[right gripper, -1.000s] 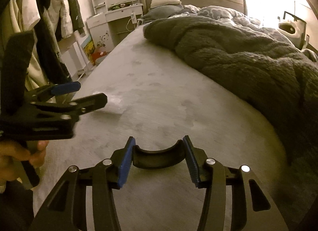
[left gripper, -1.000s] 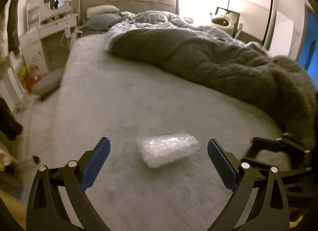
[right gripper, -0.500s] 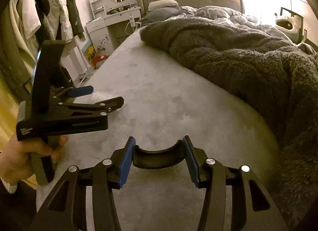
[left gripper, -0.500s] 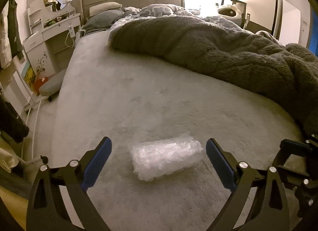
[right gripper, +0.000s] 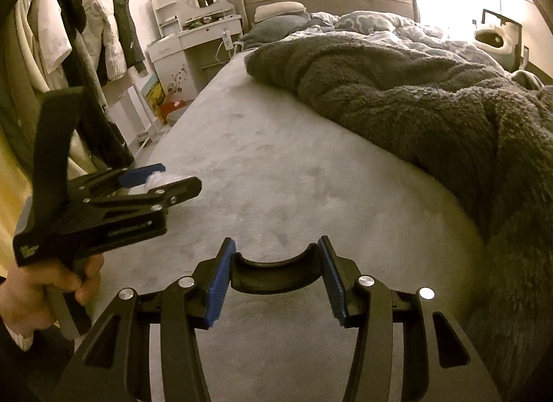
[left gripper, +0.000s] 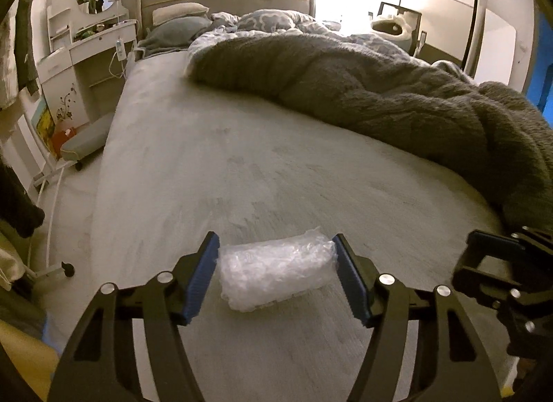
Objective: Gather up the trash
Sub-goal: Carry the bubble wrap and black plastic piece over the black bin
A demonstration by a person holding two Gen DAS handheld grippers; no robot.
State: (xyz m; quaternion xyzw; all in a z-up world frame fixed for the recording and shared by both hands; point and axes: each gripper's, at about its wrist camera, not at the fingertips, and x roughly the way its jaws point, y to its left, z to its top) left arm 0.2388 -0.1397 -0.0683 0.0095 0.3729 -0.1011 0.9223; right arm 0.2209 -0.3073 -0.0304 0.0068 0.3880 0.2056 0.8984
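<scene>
Two blue pads of your left gripper (left gripper: 276, 272) are closing around the bubble-wrap roll (left gripper: 276, 274) on the bed (left gripper: 276, 160). Light and squashy by the look of it, so you are gripping its ends gently, while your right gripper (right gripper: 276, 279) is clamping a black curved piece (right gripper: 276, 276).

r gripper (right gripper: 276, 272) clamped on black curved piece (right gripper: 274, 272); l gripper (right gripper: 162, 179) closing round white wad (right gripper: 160, 180) on bed (right gripper: 293, 177).

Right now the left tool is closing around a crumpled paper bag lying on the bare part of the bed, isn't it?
Not a paper bag: the left wrist view shows a roll of clear bubble wrap between the closing left tool, lying on the bare part of the bed.
</scene>
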